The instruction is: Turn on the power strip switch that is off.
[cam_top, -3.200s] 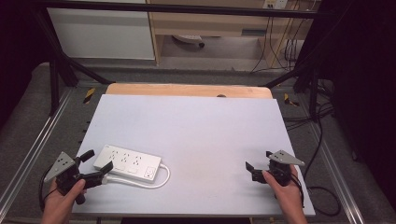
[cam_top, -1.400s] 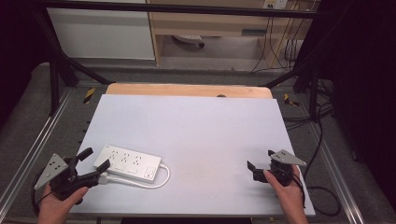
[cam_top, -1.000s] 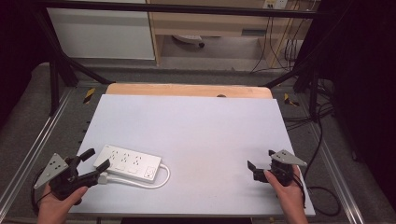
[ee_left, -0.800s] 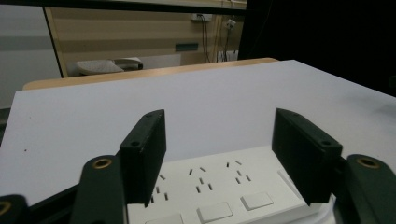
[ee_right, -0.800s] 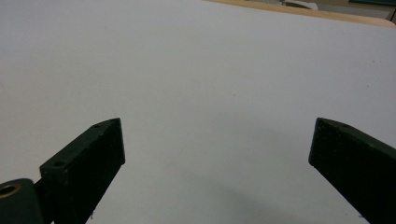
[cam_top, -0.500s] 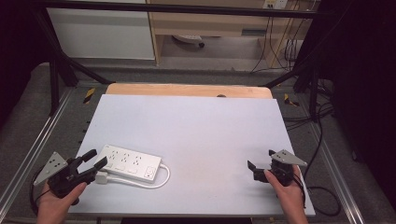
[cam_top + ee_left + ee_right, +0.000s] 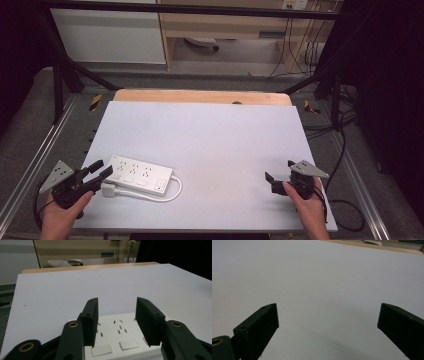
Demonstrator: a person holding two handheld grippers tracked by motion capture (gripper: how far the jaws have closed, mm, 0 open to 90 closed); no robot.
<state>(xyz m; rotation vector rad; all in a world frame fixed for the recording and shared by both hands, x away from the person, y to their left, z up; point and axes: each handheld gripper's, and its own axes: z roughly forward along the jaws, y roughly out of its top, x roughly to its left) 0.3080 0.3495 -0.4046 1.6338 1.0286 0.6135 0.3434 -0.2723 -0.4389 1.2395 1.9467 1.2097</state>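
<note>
The left gripper (image 7: 102, 172) is closing its jaws around the near-left end of the white power strip (image 7: 141, 173), lying at the near left of the table (image 7: 210, 135), pads apparently not yet pressing; next it needs a firm squeeze; the right gripper (image 7: 272, 181) is waiting with jaws apart at near right.

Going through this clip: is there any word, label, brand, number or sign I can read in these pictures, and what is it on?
None can be read.
Power strip: sockets and switches, but no lettering legible in the high view or the left gripper view.
Yellow-and-black marks beside the table: stripes, no text.
White wall plate at the top of the high view: too small to read.
Left gripper and right gripper: no markings visible.
</note>
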